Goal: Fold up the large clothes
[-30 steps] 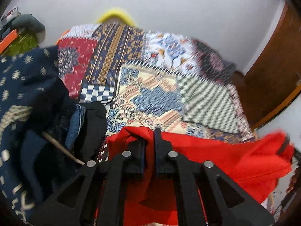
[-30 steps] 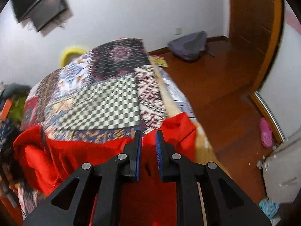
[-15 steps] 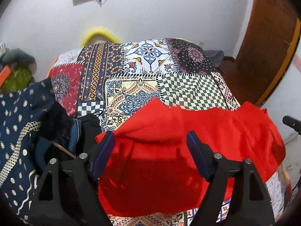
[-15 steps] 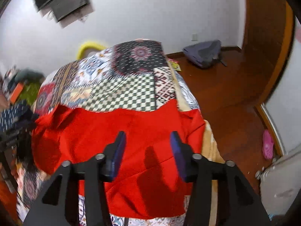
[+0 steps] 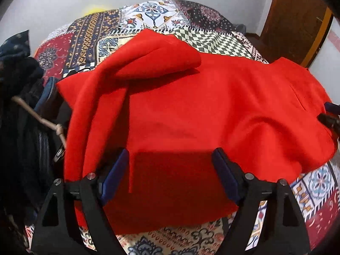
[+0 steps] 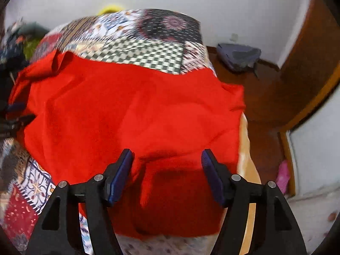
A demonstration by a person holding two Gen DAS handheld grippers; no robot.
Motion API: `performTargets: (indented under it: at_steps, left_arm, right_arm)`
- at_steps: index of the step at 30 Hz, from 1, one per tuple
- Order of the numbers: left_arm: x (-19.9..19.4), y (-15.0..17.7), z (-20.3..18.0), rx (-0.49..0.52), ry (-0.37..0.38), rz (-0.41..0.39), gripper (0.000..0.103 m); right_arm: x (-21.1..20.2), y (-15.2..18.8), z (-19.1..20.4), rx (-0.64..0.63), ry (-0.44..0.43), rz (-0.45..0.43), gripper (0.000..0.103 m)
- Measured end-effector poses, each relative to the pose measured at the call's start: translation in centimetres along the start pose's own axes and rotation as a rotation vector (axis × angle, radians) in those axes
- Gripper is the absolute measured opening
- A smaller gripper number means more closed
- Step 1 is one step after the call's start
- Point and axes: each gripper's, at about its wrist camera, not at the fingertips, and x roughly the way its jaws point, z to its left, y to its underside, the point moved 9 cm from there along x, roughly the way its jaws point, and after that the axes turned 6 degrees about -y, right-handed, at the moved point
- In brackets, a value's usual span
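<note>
The large bright-red fabric garment [image 5: 191, 110] lies spread across the near end of the bed under its patchwork-printed bedspread [image 5: 148, 19], its lower hem just short of the bed's near edge and one side draped over the right-hand edge. This flat layout suits the next fold, judged from the task.

The left gripper [image 5: 170, 170] hangs over the garment's near-left portion with both jaws parted and widening — nothing is clamped; the cloth lies beneath the gap, not between the pads. The right gripper [image 6: 166, 170] stands likewise over the near-right portion, jaws opening, released.

The left wrist view alone shows a folded-over flap of red cloth at the far-left corner of the garment, and a dark heap of other clothes [image 5: 23, 97] along the bed's left edge. The right wrist view alone shows the garment overhanging the right edge, the brown wooden floor [image 6: 261, 97], and a grey bag [image 6: 238, 57] by the wall.
</note>
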Motion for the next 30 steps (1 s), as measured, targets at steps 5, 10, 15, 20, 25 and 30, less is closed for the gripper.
performTargets:
  at_steps: [5,10,15,20,25,30]
  left_arm:
    - [-0.1,1.9,2.1,-0.063,0.002,0.020,0.089]
    - [-1.1,2.9,2.1,-0.076,0.033,0.045,0.089]
    - [-2.9,0.4,0.5,-0.035,0.077,0.004,0.089]
    - [-2.1,-2.5,-0.7,-0.046,0.106,-0.010,0.088]
    - [1.0,-5.6,-0.6,-0.071,0.088,0.045,0.061]
    - [1.9,-11.1,2.7,-0.051,-0.099,-0.011,0.049]
  right_arm:
    - [-0.9,1.8,-3.1,0.098,0.046,0.014,0.065]
    - [-2.9,2.6,-5.2,0.229,0.033,0.020,0.065]
    - [-5.0,-0.2,-3.2,0.211,-0.008,-0.056,0.067]
    - [-4.1,-2.2,0.3,0.154,-0.071,-0.068,0.067]
    - [-1.7,-2.0,2.9,0.093,-0.102,-0.016,0.067]
    - [-0.9,-1.0,3.5,0.084,-0.105,0.008,0.067]
